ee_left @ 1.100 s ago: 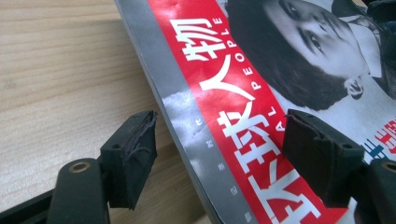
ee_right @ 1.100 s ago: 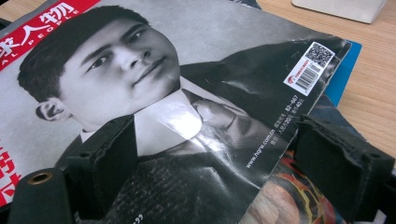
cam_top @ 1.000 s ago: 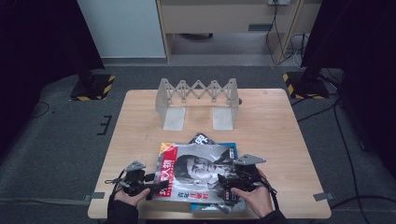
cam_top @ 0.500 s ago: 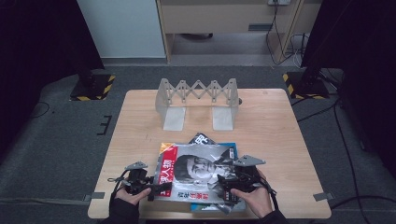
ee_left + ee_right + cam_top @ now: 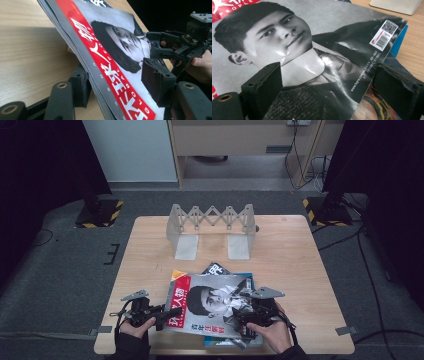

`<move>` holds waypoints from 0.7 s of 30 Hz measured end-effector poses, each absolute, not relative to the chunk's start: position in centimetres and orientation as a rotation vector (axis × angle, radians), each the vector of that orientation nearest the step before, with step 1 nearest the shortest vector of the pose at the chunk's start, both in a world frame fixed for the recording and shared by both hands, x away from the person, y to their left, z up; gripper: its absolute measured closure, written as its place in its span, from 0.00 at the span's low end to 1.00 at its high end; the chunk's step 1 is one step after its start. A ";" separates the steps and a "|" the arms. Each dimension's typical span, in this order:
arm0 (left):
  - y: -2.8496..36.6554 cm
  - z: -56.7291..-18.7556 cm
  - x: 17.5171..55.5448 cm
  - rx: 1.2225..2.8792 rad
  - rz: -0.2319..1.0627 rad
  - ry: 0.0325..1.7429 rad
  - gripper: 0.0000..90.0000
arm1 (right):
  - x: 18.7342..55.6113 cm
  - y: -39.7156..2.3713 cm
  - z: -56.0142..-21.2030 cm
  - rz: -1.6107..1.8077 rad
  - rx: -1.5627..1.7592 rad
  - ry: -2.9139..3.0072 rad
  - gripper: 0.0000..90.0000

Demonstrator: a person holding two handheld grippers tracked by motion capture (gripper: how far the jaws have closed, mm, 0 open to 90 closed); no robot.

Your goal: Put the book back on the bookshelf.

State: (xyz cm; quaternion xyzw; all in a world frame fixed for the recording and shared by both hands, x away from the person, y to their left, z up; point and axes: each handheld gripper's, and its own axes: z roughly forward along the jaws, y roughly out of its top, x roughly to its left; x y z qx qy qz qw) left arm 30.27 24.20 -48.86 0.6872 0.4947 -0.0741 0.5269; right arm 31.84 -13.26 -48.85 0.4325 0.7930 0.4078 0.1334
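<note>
Lower magazines (image 5: 216, 268) — mostly hidden under the red-spined magazine (image 5: 207, 302).

At the bottom of the high view, the person is wearing dark sleeves and gripping black left tongs (image 5: 161, 311) and right tongs (image 5: 243, 306), each topped by a grey three-cornered plate. Thin black cables are trailing back. In the gripper views, brass-ringed holes are showing low in the frame on black jaws ending in blocky, rough-edged pads.

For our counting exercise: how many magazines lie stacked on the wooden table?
3, though others may be hidden: the red-spined portrait-cover magazine on top, a black magazine peeking out behind it, and a blue-covered one underneath at its right edge.
</note>
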 end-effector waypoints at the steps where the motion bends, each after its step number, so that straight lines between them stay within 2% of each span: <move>1: 24.1 -49.0 30.4 1.653 -0.190 1.181 0.48 | 31.8 -13.2 -48.9 1.184 1.255 2.299 0.09; 7: 23.3 -49.6 30.8 1.773 -0.172 1.212 0.48 | 31.8 -13.3 -48.8 1.183 1.251 2.298 0.11; 16: 23.2 -50.4 30.9 1.821 -0.238 1.233 0.41 | 31.5 -13.5 -48.8 1.149 1.239 2.290 0.13; 19: 22.9 -50.5 31.1 1.819 -0.268 1.214 0.42 | 31.4 -13.5 -48.8 1.165 1.250 2.284 0.12; 21: 23.3 -50.1 31.1 1.769 -0.266 1.195 0.48 | 31.5 -13.6 -48.8 1.183 1.264 2.279 0.12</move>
